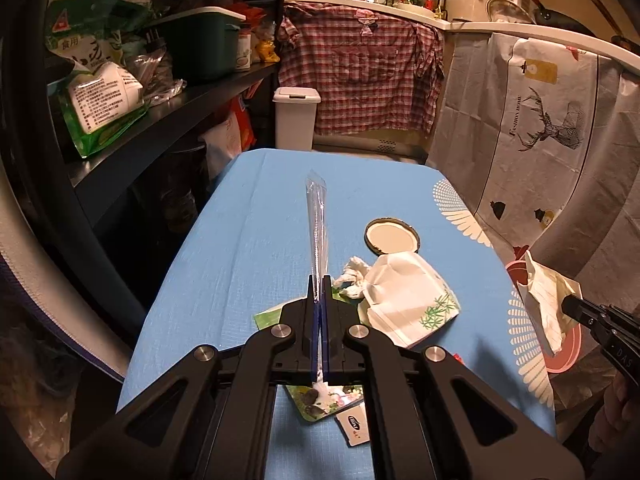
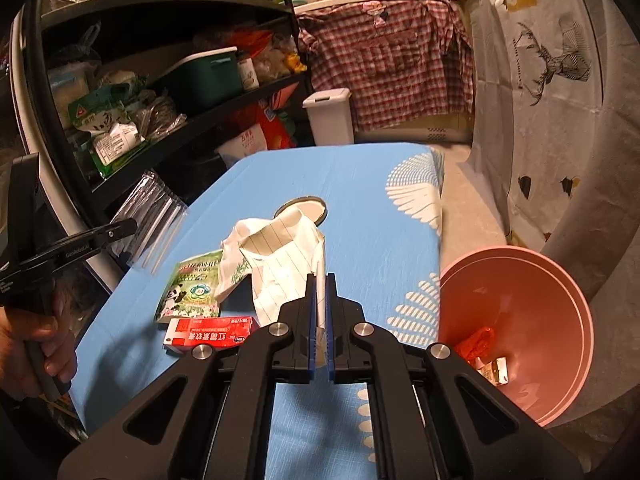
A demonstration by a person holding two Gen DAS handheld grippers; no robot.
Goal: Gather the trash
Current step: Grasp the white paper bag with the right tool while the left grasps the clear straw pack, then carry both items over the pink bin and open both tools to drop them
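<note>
My left gripper (image 1: 319,280) is clamped tight on a clear plastic sleeve (image 1: 317,224), a long flat packet that sticks straight out ahead of the jaws, up off the blue worktop (image 1: 240,240). It weighs next to nothing, I'd say, and it's slick and floppy, so I'm holding it near one end with the pads flat across its width; a pinch on an edge would likely let it slide out.

My right gripper (image 2: 320,280) is closed on a crumpled sheet of lined paper (image 2: 280,256), pinched at a folded edge, with the rest billowing out in front above the worktop. Paper like this is light and soft, it crushes rather than breaks, and a fold gives the pads more to bite than a single layer would.

Off the right edge of the worktop sits the pink basin (image 2: 552,280), already holding an orange wrapper and a small carton. That looks like the place for both pieces.

Left on the worktop: a paper cup squashed flat (image 1: 408,300), a wad of tissue (image 1: 354,276), a round lid (image 1: 392,236), a green packet (image 2: 192,292) and a red box (image 2: 212,334). The box is stiff, best taken across its narrow sides; the lid lies flat and will be awkward.
</note>
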